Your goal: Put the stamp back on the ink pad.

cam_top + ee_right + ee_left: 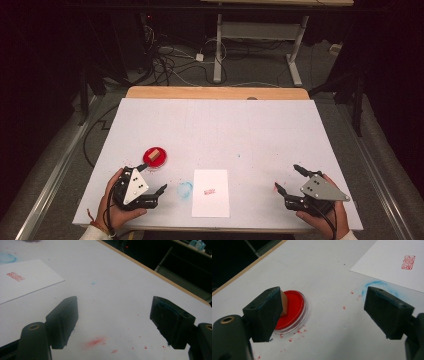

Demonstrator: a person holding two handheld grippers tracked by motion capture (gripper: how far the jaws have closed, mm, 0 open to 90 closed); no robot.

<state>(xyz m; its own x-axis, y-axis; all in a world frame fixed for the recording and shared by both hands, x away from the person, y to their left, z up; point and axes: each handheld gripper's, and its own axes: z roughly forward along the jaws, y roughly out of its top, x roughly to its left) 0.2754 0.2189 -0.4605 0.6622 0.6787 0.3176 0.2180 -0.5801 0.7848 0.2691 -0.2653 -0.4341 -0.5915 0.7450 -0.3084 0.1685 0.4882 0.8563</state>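
A round red ink pad [155, 158] lies on the white table's left side, and a small wooden stamp block [154, 154] rests on it. In the left gripper view the ink pad [293, 307] and the stamp [284, 303] sit partly behind the left jaw. A white sheet of paper [210, 193] with a red stamp mark [209, 191] lies at the front centre. My left gripper [151, 183] is open just in front of the pad and holds nothing. My right gripper [287, 178] is open at the front right, over bare table.
A blue smear [184, 189] marks the table left of the paper. Red ink specks [96, 341] dot the surface near both grippers. The table's wooden far edge [217, 92] borders a dark floor with cables and another desk's legs.
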